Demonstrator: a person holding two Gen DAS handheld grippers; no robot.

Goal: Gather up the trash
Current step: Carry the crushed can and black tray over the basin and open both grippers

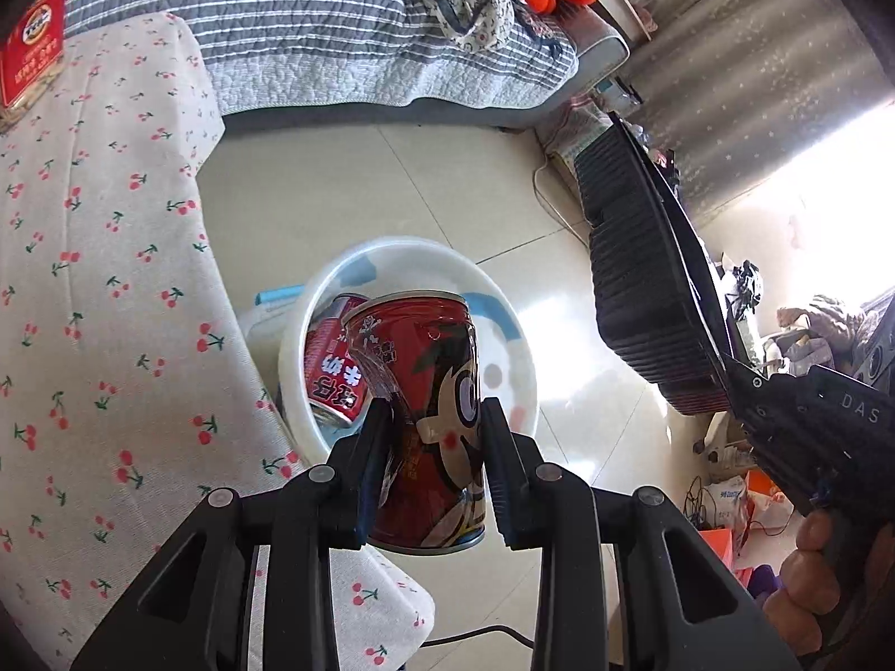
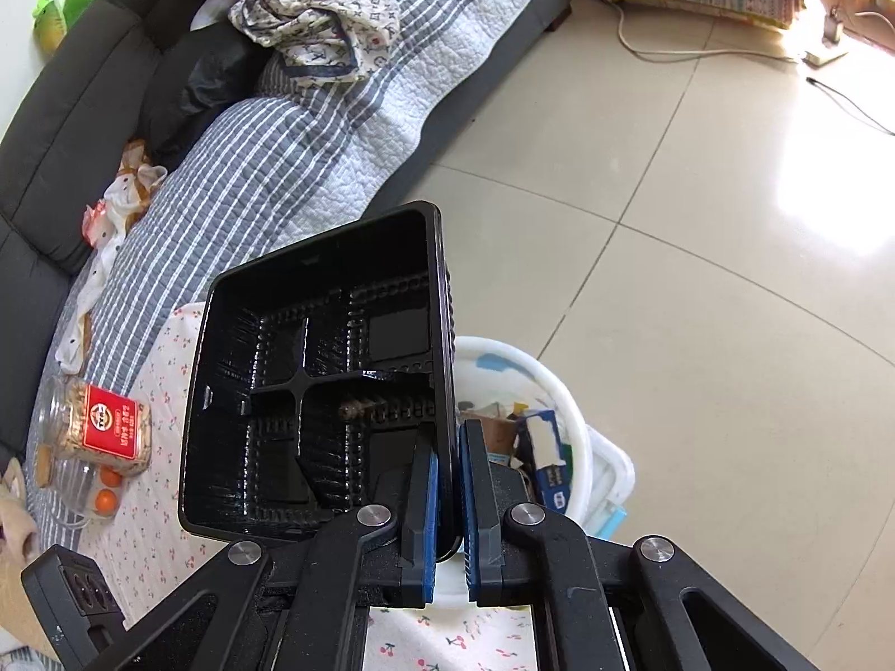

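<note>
My left gripper [image 1: 433, 419] is shut on a dented red drink can [image 1: 430, 408] with a cartoon face, held above a white round bin [image 1: 520, 369] on the floor. A second red can [image 1: 333, 374] lies inside the bin. My right gripper [image 2: 447, 447] is shut on the rim of a black compartment food tray [image 2: 313, 386], held tilted above the table's edge next to the white bin [image 2: 576, 436]. The tray also shows in the left wrist view [image 1: 643, 274], raised to the right of the bin.
A table with cherry-print cloth [image 1: 95, 302] stands left of the bin. On it are a biscuit jar with a red label [image 2: 100, 425] and a black power strip [image 2: 72, 598]. A sofa with a striped quilt [image 2: 291, 168] lies behind. Cables [image 2: 699, 53] cross the tiled floor.
</note>
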